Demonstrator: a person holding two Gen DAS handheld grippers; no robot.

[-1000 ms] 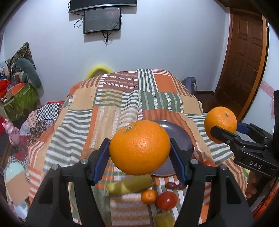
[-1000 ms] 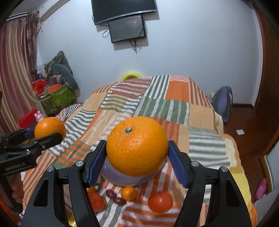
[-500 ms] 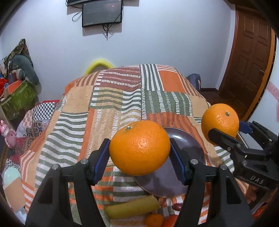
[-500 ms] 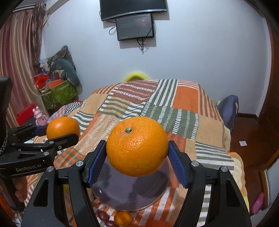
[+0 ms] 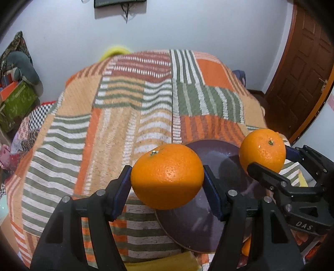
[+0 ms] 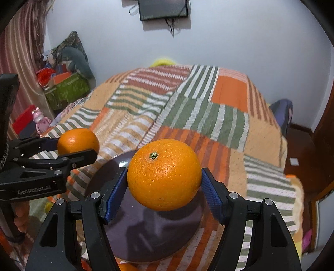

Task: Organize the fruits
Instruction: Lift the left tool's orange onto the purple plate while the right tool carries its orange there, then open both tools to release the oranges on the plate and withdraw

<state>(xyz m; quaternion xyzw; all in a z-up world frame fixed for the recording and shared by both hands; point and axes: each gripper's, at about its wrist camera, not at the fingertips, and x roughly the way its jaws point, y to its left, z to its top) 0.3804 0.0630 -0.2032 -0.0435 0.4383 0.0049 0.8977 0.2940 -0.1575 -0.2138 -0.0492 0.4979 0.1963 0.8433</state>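
Left gripper (image 5: 167, 177) was clamped on an orange (image 5: 167, 176), blue pads (image 5: 123, 187) pressing both flanks; stem end faced up and slightly away from the camera, tipped a little left, fruit near-round so no real long axis. Right gripper (image 6: 164, 177) was likewise clamped on a second orange (image 6: 164, 174), stem up and toward the camera, blue pads on each side. Each gripper showed in the other's view: right one to the right of the left gripper with its orange just ahead of its fingers, left one off to the left of the right gripper. Both oranges hung in the air above a dark purple plate (image 5: 219, 158), which lay just ahead of and below the fingertips, not touching either fruit. Plate sat on a bed covered by a patchwork striped blanket (image 5: 125, 116) in orange, green, tan and white. A yellow fruit (image 5: 167, 263), blurred, lay on the blanket below the left gripper. Room: pale wall with a wall-mounted screen (image 6: 163, 9), brown wooden door (image 5: 300, 68) to the right, green box (image 6: 66, 89) and clutter to the left.
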